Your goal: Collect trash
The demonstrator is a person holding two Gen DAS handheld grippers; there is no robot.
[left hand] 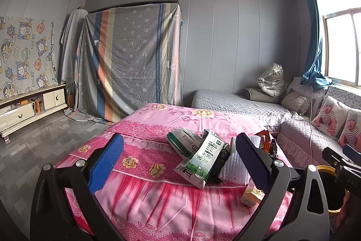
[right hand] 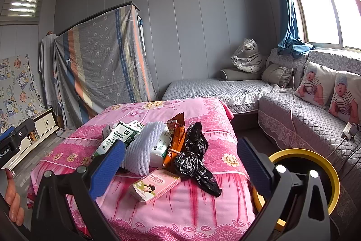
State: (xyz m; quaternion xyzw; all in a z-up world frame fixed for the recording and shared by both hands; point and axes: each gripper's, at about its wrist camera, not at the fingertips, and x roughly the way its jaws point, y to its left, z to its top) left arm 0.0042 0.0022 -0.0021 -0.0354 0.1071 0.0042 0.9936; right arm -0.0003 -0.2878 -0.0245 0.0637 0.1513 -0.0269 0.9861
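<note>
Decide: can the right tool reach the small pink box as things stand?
Probably yes. The right tool is open, and the pink box lies flat at the pile's near edge, uncovered, with only the black bag beside it.

Pink floral table, trash pile atop

In the left wrist view the right finger of the left tool covered part of the white foam net and the orange wrapper. The small pink carton showed only a corner there. The yellow-rimmed bin was half hidden behind the right tool. Print on the milk cartons was too small to read.
</note>
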